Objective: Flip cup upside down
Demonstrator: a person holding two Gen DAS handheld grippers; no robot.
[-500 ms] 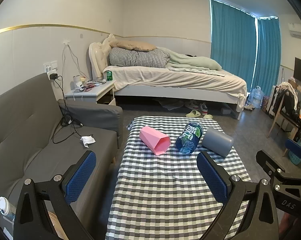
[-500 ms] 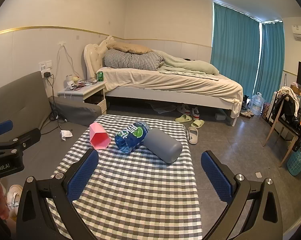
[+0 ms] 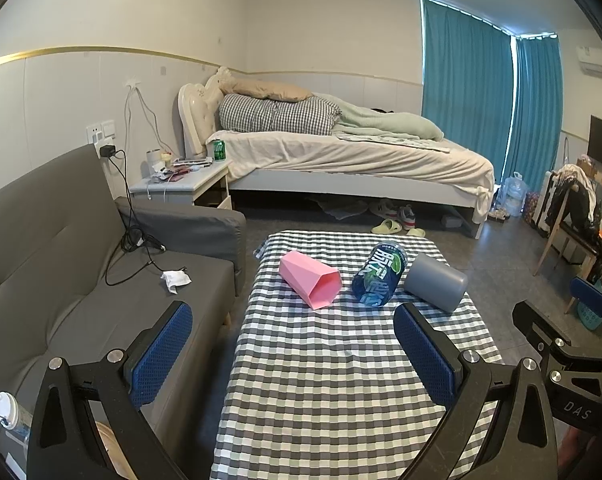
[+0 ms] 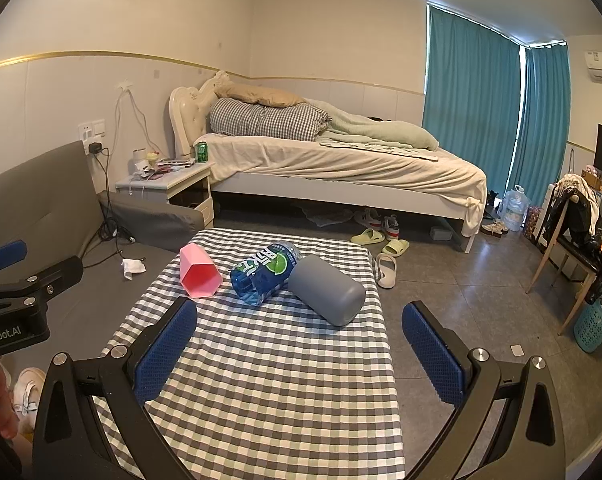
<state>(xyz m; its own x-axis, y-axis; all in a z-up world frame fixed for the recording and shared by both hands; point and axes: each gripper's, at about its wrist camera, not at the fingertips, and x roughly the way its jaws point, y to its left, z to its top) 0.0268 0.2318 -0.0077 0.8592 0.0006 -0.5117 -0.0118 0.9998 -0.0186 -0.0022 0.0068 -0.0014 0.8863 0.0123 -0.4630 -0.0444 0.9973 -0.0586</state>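
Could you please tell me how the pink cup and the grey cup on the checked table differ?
The pink cup is faceted with a hexagonal mouth; the grey cup is smooth and round. The pink cup's open mouth faces the cameras; the grey cup shows a closed end. The pink cup lies left of the blue bottle, the grey cup right. Both lie on their sides.

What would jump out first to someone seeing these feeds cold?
Three things lie on their sides in a row across the far half of the checkered table: a pink cup at left, a blue bottle in the middle, a grey cup at right. Both the left gripper and right gripper hang open, short of them.
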